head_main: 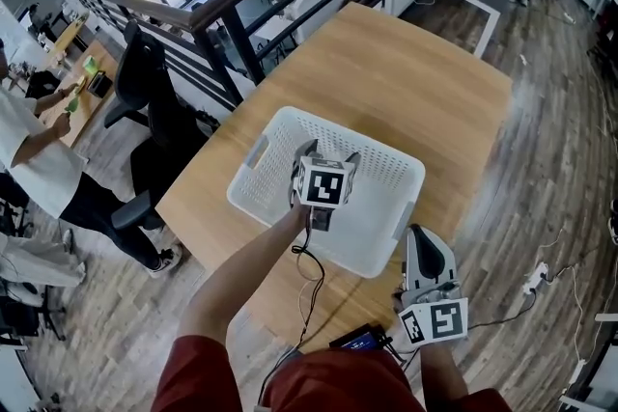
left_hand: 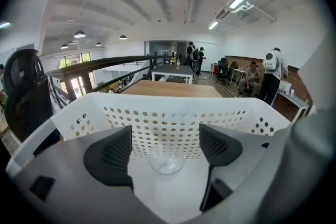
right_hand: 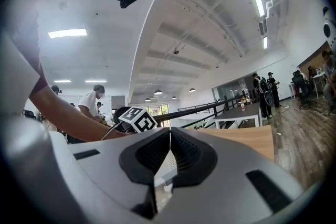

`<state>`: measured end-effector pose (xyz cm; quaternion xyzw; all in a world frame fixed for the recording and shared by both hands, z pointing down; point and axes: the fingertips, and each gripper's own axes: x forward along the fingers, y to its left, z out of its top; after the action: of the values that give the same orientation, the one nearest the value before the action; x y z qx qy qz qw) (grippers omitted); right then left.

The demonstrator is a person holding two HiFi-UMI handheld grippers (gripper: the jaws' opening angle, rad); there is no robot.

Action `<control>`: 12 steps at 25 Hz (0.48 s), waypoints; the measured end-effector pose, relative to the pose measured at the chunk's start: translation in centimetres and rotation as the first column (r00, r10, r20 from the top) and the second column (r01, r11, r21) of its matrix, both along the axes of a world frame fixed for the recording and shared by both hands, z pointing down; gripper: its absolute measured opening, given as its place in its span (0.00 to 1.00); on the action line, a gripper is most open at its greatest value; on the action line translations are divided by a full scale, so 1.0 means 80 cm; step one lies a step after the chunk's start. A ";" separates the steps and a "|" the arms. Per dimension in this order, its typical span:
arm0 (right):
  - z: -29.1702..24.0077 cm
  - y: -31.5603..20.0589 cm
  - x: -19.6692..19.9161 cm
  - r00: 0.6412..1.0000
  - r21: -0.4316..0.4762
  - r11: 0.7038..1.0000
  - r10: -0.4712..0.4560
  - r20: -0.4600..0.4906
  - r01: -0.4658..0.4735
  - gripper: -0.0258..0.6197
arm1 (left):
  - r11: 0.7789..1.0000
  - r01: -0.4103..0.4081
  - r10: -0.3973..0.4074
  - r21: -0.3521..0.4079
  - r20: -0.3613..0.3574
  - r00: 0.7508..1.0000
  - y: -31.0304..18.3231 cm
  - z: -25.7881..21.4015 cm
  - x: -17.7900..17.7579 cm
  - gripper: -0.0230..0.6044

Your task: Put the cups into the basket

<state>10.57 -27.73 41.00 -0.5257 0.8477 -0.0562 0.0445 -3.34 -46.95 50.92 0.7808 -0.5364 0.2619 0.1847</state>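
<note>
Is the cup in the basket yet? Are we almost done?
Nearly! One clear cup already sits inside the white basket. The left tool points at it, open and empty, and the right tool is shut and empty. I see no more cups on the table.

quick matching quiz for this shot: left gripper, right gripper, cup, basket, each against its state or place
1 left gripper
2 right gripper
3 cup
4 basket

A fingers together
B on the wooden table
C fingers apart
D on the basket floor

Pairs: 1-C, 2-A, 3-D, 4-B
</note>
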 end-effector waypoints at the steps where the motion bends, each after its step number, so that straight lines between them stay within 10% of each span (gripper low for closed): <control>1: 0.000 0.001 0.001 1.000 0.000 1.000 0.000 -0.001 0.000 0.06 | 1.000 -0.001 0.001 0.008 0.001 1.000 0.001 -0.003 0.001 0.65; 12: -0.002 0.006 0.000 1.000 0.008 1.000 0.000 -0.005 0.000 0.06 | 0.993 0.061 -0.055 0.102 -0.060 0.997 0.006 -0.038 -0.012 0.65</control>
<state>10.55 -27.22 40.80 -0.5257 0.8479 -0.0516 0.0446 -4.28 -46.49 47.87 0.7805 -0.5664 0.2057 0.1664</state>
